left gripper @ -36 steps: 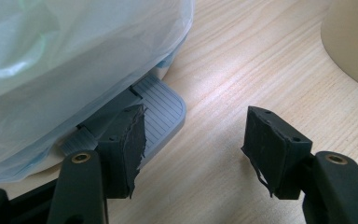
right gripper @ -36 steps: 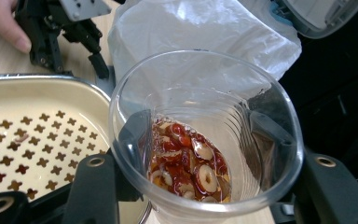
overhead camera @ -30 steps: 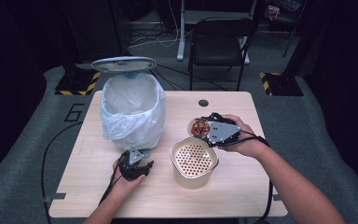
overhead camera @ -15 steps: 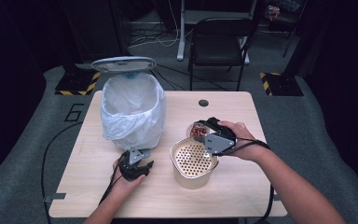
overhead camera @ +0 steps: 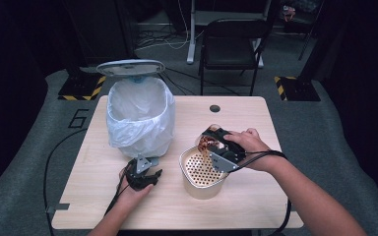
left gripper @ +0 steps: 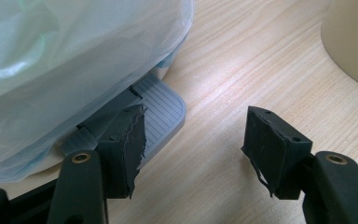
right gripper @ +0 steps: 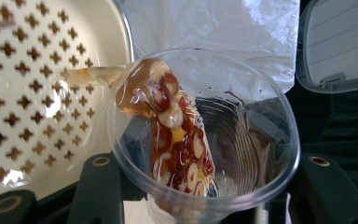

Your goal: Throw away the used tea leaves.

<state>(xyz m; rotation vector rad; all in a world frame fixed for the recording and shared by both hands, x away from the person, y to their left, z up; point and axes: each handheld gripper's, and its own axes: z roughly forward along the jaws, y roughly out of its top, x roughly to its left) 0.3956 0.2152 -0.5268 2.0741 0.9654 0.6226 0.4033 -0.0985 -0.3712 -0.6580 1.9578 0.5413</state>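
My right gripper point(overhead camera: 217, 146) is shut on a clear plastic cup point(overhead camera: 208, 142) and holds it tipped over the beige strainer pot point(overhead camera: 203, 171). In the right gripper view the cup point(right gripper: 242, 140) sits between the two jaws of my right gripper point(right gripper: 205, 191). Brown liquid with red and pale pieces point(right gripper: 175, 135) runs over its rim onto the perforated strainer point(right gripper: 42, 93). My left gripper point(overhead camera: 143, 179) rests on the table in front of the bin. In its own view my left gripper point(left gripper: 193, 140) stands open with nothing between the jaws, one jaw over the grey foot pedal point(left gripper: 161, 109).
A pedal bin point(overhead camera: 140, 118) lined with a white plastic bag stands at the table's left, its lid point(overhead camera: 130, 67) raised. A black chair point(overhead camera: 231, 46) stands beyond the table's far edge. The bag point(left gripper: 65, 56) bulges close above my left gripper.
My right gripper has moved left and slightly down, tipping the cup further over the strainer pot. The left gripper has stayed still.
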